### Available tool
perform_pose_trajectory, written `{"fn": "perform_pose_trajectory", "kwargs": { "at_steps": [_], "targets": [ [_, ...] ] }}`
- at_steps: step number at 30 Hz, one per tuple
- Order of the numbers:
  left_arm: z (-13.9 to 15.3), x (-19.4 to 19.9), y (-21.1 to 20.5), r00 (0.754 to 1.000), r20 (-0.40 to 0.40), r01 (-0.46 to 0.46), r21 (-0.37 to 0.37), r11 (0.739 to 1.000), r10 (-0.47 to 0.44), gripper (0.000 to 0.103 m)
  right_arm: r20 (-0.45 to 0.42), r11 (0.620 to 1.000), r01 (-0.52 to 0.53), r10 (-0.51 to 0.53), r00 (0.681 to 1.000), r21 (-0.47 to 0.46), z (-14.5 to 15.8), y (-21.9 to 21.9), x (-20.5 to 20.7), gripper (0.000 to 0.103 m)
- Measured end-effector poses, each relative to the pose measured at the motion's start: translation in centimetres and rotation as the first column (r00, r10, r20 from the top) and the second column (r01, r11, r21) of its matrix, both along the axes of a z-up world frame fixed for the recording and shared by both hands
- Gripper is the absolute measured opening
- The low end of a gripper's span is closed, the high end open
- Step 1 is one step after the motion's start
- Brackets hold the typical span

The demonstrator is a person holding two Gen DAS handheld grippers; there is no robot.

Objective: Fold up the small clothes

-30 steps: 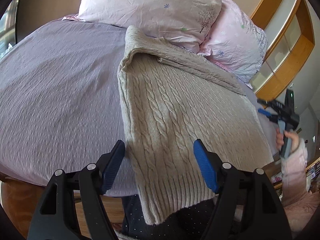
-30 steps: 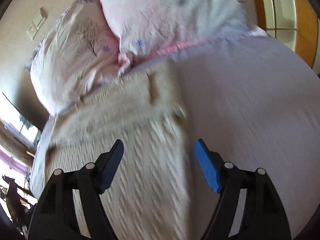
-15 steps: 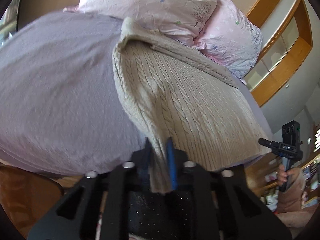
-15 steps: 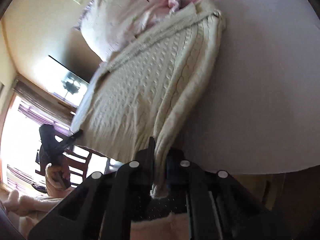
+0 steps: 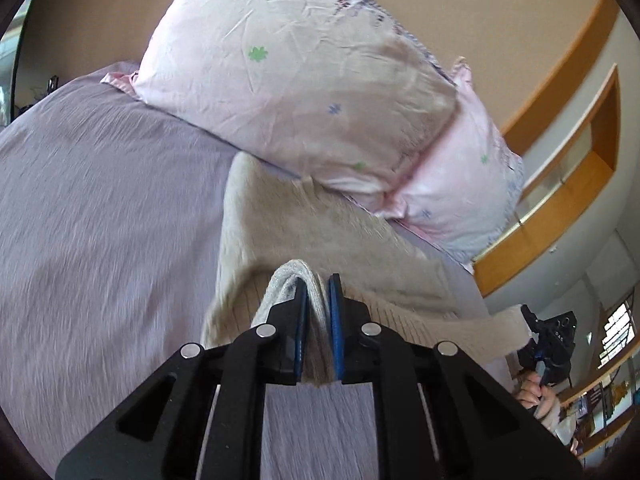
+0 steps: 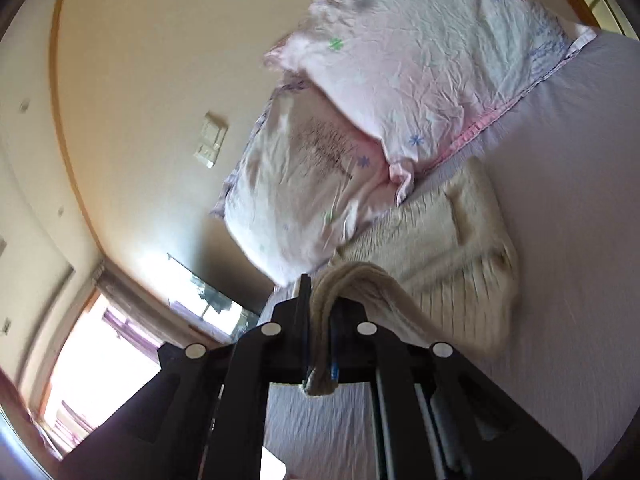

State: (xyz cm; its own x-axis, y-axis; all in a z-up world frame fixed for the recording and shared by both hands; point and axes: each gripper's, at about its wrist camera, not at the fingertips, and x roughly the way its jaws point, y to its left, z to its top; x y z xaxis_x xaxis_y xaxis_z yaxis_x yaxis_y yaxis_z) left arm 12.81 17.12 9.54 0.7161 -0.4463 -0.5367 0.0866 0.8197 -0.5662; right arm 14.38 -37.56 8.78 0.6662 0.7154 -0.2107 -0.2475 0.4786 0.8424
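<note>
A beige cable-knit sweater (image 5: 320, 232) lies on the lilac bed sheet (image 5: 100, 208) below the pillows. My left gripper (image 5: 318, 304) is shut on the sweater's hem, lifted and carried over the sweater's body toward the pillows. My right gripper (image 6: 320, 312) is shut on the other hem corner, also raised above the sweater (image 6: 452, 264), which bunches into a fold beneath. The right gripper and the hand on it show in the left wrist view (image 5: 548, 344) at the right edge.
Two pale pink floral pillows (image 5: 304, 80) lean at the head of the bed, touching the sweater's far end; they also show in the right wrist view (image 6: 420, 60). A wooden-framed window (image 5: 568, 168) is on the right wall. A beige wall (image 6: 160, 80) stands behind.
Both grippers closed on the sweater's bottom hem, then lifted it and carried it forward over the body toward the pillows. The sweater now doubles over itself.
</note>
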Motion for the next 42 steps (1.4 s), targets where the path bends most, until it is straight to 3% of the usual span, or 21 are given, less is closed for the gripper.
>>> {"fn": "perform_pose_trajectory", "kwargs": {
  "at_steps": [3, 5, 7, 8, 9, 11, 13, 16, 17, 18, 21, 23, 27, 31, 34, 35, 36, 38, 40, 42],
  "targets": [
    [0.2, 6.6, 0.3, 0.998, -0.024, -0.052, 0.036, 0.998, 0.053, 0.010, -0.051, 0.995, 0.103, -0.103, 0.993, -0.008, -0.6, 0.2, 6.9, 0.007],
    [-0.9, 10.9, 0.7, 0.993, -0.060, -0.094, 0.047, 0.994, 0.097, 0.010, -0.124, 0.978, 0.190, -0.200, 0.972, -0.083, -2.0, 0.7, 11.7, 0.007],
    [-2.8, 14.7, 0.5, 0.983, -0.135, -0.112, 0.074, 0.991, 0.121, 0.011, -0.255, 0.958, 0.220, -0.263, 0.930, -0.185, -4.7, 1.6, 15.9, 0.009],
    [-4.2, 16.6, 0.5, 0.968, -0.209, -0.120, 0.097, 0.988, 0.139, 0.011, -0.326, 0.947, 0.222, -0.291, 0.899, -0.231, -6.1, 2.1, 17.0, 0.013],
    [-5.2, 17.6, 0.5, 0.953, -0.265, -0.128, 0.090, 0.988, 0.148, 0.011, -0.378, 0.940, 0.226, -0.312, 0.872, -0.254, -7.4, 2.6, 17.6, 0.024],
    [-5.8, 17.9, 1.5, 0.944, -0.285, -0.177, -0.016, 0.984, 0.165, 0.015, -0.330, 0.932, 0.255, -0.333, 0.883, -0.259, -7.4, 3.0, 17.3, 0.031],
    [-5.5, 17.5, 2.8, 0.951, -0.266, -0.192, -0.118, 0.974, 0.155, 0.024, -0.257, 0.933, 0.245, -0.312, 0.915, -0.263, -6.5, 3.7, 17.2, 0.065],
    [-4.3, 15.3, 6.2, 0.957, -0.168, -0.279, -0.313, 0.908, 0.236, 0.069, -0.220, 0.921, 0.248, -0.320, 0.922, -0.299, -5.4, 4.2, 16.9, 0.069],
    [-3.8, 14.2, 7.3, 0.960, -0.121, -0.281, -0.354, 0.892, 0.254, 0.070, -0.207, 0.922, 0.249, -0.317, 0.926, -0.298, -5.1, 4.2, 16.5, 0.069],
    [-3.4, 13.7, 7.8, 0.962, -0.109, -0.273, -0.344, 0.898, 0.250, 0.070, -0.189, 0.923, 0.249, -0.311, 0.931, -0.295, -4.8, 4.3, 16.0, 0.069],
    [-3.8, 12.4, 7.5, 0.967, -0.178, -0.214, -0.195, 0.957, 0.180, 0.070, -0.146, 0.932, 0.212, -0.262, 0.954, -0.293, -3.8, 4.9, 15.0, 0.073],
    [-5.1, 11.2, 6.7, 0.968, -0.227, -0.142, -0.148, 0.979, 0.106, 0.070, -0.128, 0.939, 0.182, -0.226, 0.966, -0.290, -3.4, 5.7, 14.3, 0.076],
    [-7.1, 9.8, 5.4, 0.957, -0.286, -0.080, -0.126, 0.989, 0.041, 0.069, -0.108, 0.944, 0.133, -0.172, 0.979, -0.302, -3.2, 7.3, 13.5, 0.080],
    [-6.8, 9.8, 4.2, 0.962, -0.273, -0.043, -0.141, 0.989, 0.002, 0.068, -0.056, 0.937, 0.118, -0.144, 0.988, -0.328, -3.1, 7.8, 12.2, 0.082],
    [-7.1, 10.0, 2.7, 0.965, -0.262, -0.030, -0.114, 0.993, -0.001, 0.066, -0.013, 0.946, 0.138, -0.148, 0.989, -0.294, -3.1, 7.3, 11.3, 0.084],
    [-7.5, 10.3, 2.7, 0.962, -0.272, -0.040, -0.134, 0.990, 0.002, 0.049, -0.008, 0.951, 0.138, -0.146, 0.989, -0.278, -2.9, 7.1, 11.1, 0.085],
    [-8.1, 10.8, 2.6, 0.955, -0.296, -0.060, -0.167, 0.984, 0.008, 0.020, -0.004, 0.956, 0.137, -0.143, 0.990, -0.261, -2.8, 6.9, 11.0, 0.085],
    [-9.6, 11.2, 3.2, 0.945, -0.326, -0.113, -0.259, 0.959, 0.023, 0.017, 0.020, 0.961, 0.138, -0.137, 0.990, -0.241, -2.2, 6.6, 10.8, 0.085],
    [-8.5, 11.2, 2.7, 0.951, -0.306, -0.106, -0.201, 0.974, 0.040, 0.015, 0.056, 0.960, 0.152, -0.143, 0.988, -0.236, -1.5, 6.1, 10.3, 0.085],
    [-5.7, 11.2, 1.3, 0.964, -0.261, -0.095, -0.189, 0.977, 0.043, 0.014, 0.095, 0.956, 0.184, -0.166, 0.982, -0.228, -0.4, 5.2, 9.7, 0.086]
  ]
}}
